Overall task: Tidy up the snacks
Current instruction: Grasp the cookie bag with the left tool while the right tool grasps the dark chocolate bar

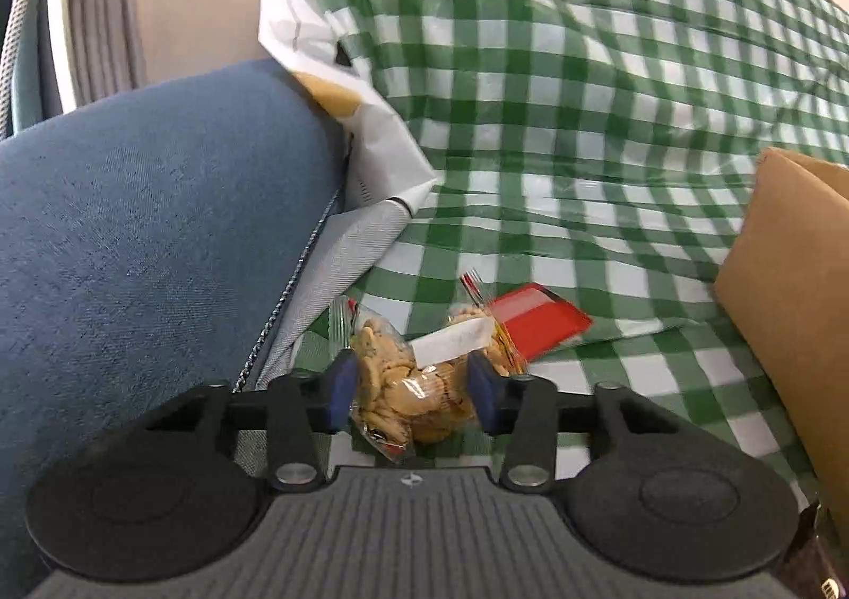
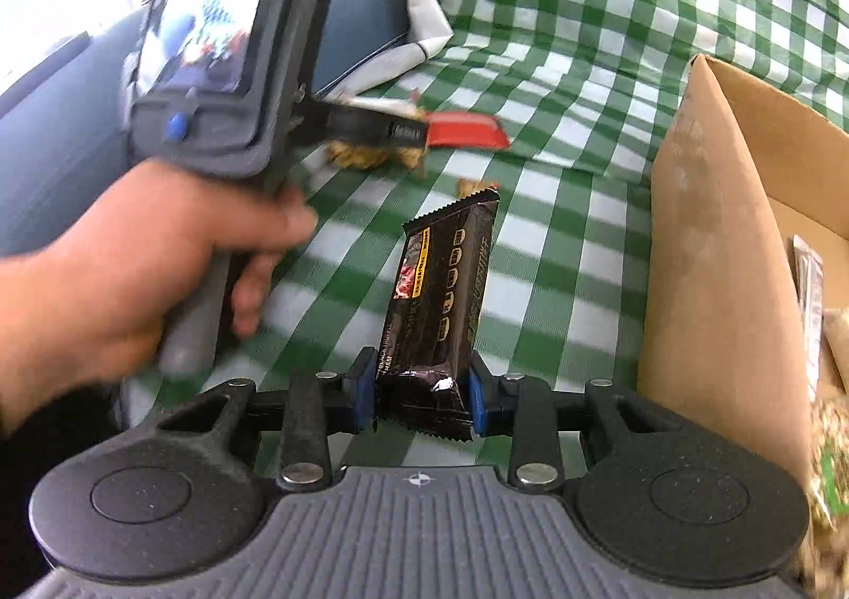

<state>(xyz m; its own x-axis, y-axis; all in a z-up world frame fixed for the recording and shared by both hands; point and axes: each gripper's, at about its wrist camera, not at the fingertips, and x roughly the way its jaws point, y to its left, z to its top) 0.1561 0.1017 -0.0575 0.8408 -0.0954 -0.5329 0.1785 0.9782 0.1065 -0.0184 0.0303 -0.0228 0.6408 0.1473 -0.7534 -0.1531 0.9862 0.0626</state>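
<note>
Green-and-white checked cloth [image 2: 557, 84], thin and rumpled into soft folds, is spread over the surface where the snacks lie, beside a blue upholstered cushion [image 1: 132, 227]. The sorting step is judged to be in hand, with one snack taken up in each gripper. A clear crinkly packet of biscuits [image 1: 408, 387], lumpy and tan, is pinched between the blue pads of the left gripper [image 1: 411, 389]; it sits low over the cloth, near a flat red packet [image 1: 536, 315]. A dark glossy snack bar [image 2: 440, 302], long and flat with saw-toothed end seals, is clamped at its near end by the fingers of the right gripper [image 2: 419, 395] and is held above the cloth, just beside the plain brown cardboard box [image 2: 705, 254]. The box is open, and other wrapped goods are glimpsed inside it. For the next move, the bar would probably need to be carried over the stiff box wall and released inside, the biscuits after it
</note>
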